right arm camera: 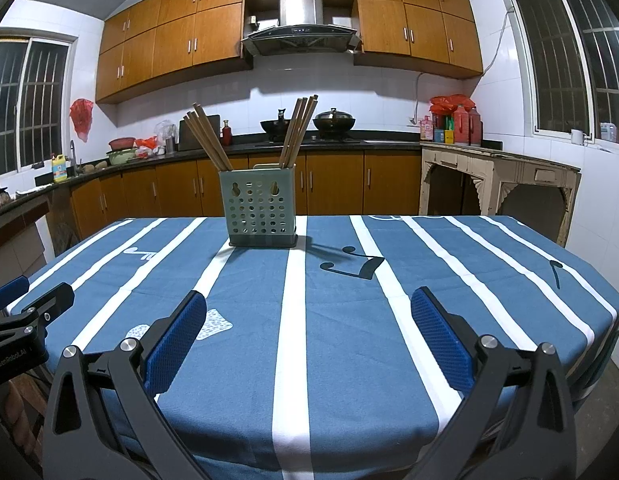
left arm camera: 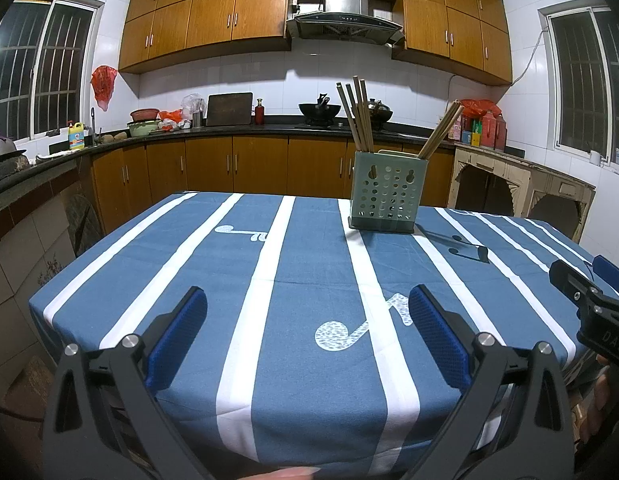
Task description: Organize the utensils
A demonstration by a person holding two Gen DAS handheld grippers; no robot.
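All chopsticks (right arm camera: 213,140) stand in the holder (right arm camera: 262,210) at upper centre; the table (right arm camera: 389,360) looks bare, so sorting seems done. Left tongs (left arm camera: 307,310) and right tongs (right arm camera: 308,312) are spread, empty.

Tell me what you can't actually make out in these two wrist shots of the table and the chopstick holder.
- Lower ends of the chopsticks: hidden inside the green holder in both views.
- Dividers inside the holder: its front wall blocks them.
- Right gripper in the left wrist view: cut off by the frame edge, so its fingers barely show.
- Left gripper in the right wrist view: likewise cut off at the edge.
- Labels on the counter bottles: too small.
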